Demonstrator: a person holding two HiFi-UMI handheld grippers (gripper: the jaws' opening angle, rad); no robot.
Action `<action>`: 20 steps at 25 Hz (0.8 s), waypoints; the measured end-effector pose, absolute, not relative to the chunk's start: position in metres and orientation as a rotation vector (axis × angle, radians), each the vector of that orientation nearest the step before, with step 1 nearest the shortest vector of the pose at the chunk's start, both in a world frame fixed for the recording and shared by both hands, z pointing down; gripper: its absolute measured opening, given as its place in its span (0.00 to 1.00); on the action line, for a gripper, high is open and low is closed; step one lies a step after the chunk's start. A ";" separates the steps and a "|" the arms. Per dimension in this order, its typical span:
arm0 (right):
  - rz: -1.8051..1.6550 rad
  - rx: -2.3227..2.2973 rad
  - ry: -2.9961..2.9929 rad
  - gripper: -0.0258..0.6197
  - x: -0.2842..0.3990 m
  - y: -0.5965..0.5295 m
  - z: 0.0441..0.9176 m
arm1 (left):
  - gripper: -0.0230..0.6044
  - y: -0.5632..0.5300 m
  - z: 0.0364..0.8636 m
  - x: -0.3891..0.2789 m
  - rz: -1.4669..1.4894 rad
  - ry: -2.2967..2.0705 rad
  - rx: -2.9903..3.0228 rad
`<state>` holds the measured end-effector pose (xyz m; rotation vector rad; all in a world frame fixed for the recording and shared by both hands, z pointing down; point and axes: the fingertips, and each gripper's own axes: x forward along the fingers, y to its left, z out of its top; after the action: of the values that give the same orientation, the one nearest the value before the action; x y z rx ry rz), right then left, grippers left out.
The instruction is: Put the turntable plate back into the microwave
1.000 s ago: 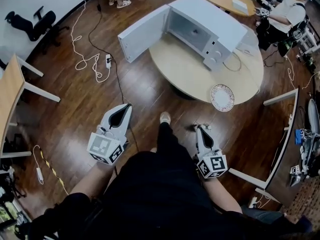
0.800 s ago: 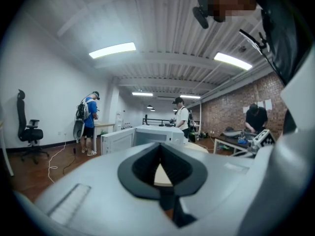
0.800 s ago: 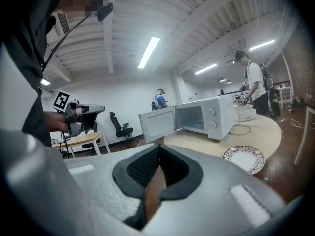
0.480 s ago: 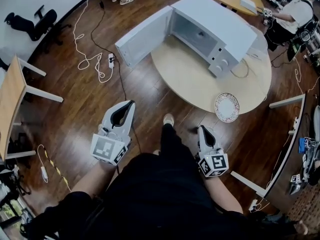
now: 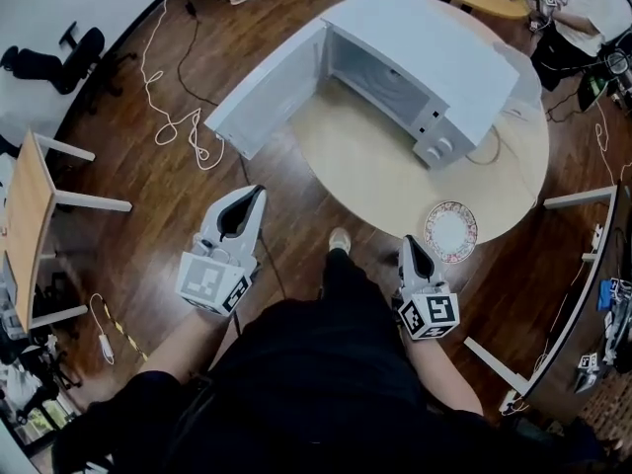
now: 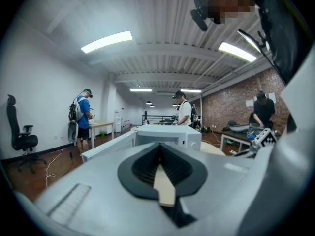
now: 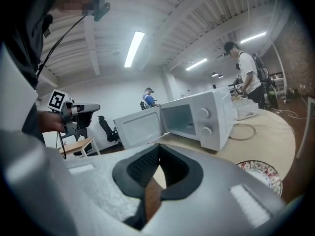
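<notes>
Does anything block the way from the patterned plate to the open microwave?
Nothing visible does. The round patterned plate lies near the edge of the pale round wooden table, bare tabletop runs to the white microwave, and its door is swung wide open.

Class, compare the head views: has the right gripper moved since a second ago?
Yes. The right gripper has come closer to the plate at the near edge of the round table.

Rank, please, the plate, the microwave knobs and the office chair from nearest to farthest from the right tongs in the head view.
1. Plate, on the table edge beside the right tongs.
2. Microwave knobs, farther up the table.
3. Office chair, far upper left on the floor.
</notes>
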<state>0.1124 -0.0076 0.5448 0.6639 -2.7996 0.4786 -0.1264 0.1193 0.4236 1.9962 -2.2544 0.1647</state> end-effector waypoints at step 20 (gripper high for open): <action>0.569 0.611 -2.790 0.04 0.042 -0.110 0.559 | 0.04 0.017 0.420 -0.172 0.215 -2.205 1.960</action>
<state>0.0419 -0.1100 0.5589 0.6113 -2.7895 0.5686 -0.1718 0.0165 0.4197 1.9601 -2.2045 0.2147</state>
